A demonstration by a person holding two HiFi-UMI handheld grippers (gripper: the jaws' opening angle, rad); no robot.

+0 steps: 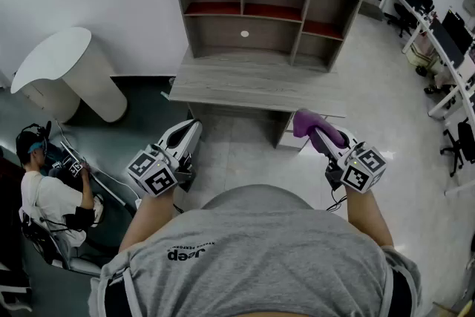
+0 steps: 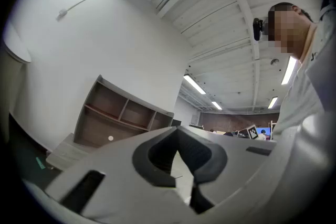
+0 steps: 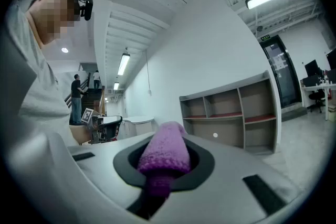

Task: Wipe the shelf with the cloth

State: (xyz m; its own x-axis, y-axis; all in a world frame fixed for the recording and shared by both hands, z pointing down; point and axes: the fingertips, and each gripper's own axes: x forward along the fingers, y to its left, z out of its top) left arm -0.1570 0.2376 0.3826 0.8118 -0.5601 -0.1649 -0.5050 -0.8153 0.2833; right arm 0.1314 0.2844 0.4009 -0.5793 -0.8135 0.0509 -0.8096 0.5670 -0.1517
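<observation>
Head view, wearer in a grey shirt at 6 o'clock, both arms out in front. Shelf (image 1: 215, 33) at 12 o'clock against a white wall: grey frame, brown backs, red liners in the upper bays, 1 small white dot on the back of the wide lower bay. It stands on a grey desk (image 1: 252, 82) whose top is bare. Left gripper (image 1: 194, 127) at 7 o'clock, white body angled toward 1 o'clock, its marker cube (image 1: 152, 173) nearest the wrist. Its own view shows the 2 dark pads meeting at the tips with nothing caught in them. Right gripper (image 1: 320, 134) at 5 o'clock, angled toward 11 o'clock. Its tongs are clamped on the purple cloth (image 1: 306, 122), a fuzzy roll that sticks out past the tips. In the head view the cloth lies by the desk's front edge, toward its right end. The right gripper view puts the shelf well apart from the cloth, no contact. A white rounded counter (image 1: 56, 59) stands at 10 o'clock. A seated person (image 1: 46, 193) in a white top is at 8 o'clock on dark flooring. Office desks with monitors (image 1: 445, 33) run along 2 to 3 o'clock. Pale floor under the desk.
</observation>
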